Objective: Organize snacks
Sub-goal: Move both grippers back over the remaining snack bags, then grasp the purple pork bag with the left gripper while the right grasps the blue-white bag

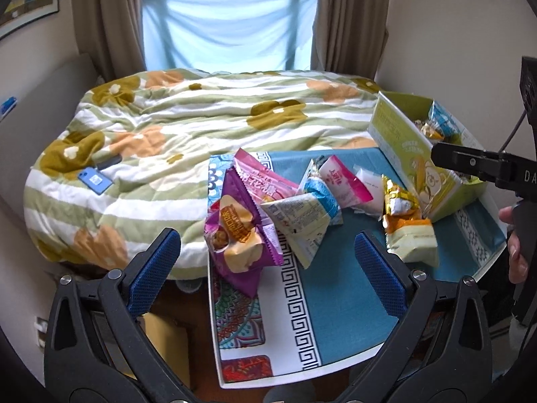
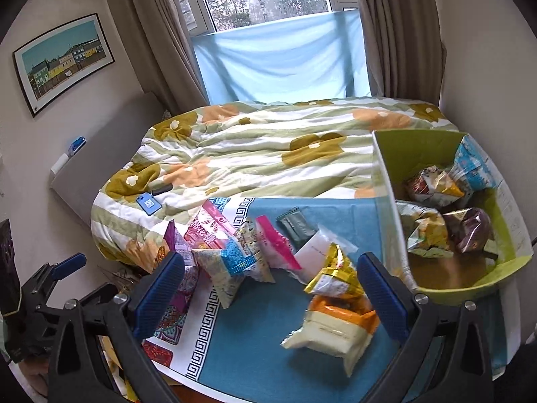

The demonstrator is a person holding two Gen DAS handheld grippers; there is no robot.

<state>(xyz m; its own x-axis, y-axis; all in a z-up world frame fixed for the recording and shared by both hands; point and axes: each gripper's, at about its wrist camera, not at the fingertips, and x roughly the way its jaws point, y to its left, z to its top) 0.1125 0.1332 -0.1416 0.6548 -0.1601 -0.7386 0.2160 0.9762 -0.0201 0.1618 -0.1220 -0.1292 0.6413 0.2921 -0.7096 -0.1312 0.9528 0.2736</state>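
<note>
Several snack packs lie heaped on a blue patterned cloth point(image 1: 335, 285): a purple bag point(image 1: 235, 235), a pink bag point(image 1: 258, 178), a white and blue pack point(image 1: 302, 225), a pink and white pack point(image 1: 342, 181) and a gold and orange pack point(image 1: 406, 225). My left gripper point(image 1: 268, 265) hangs open just short of the purple bag, holding nothing. My right gripper point(image 2: 272, 277) is open too, with the orange and pale pack point(image 2: 335, 329) blurred on the cloth between its fingers and untouched by them. The green box point(image 2: 436, 144) at the right holds several packs.
A bed with a flowered green quilt point(image 1: 201, 127) borders the cloth on the far side, and a blue phone point(image 1: 95, 179) lies on it. Curtains and a window stand behind. A person's hand point(image 1: 513, 255) shows at the right edge. The cloth's near half is bare.
</note>
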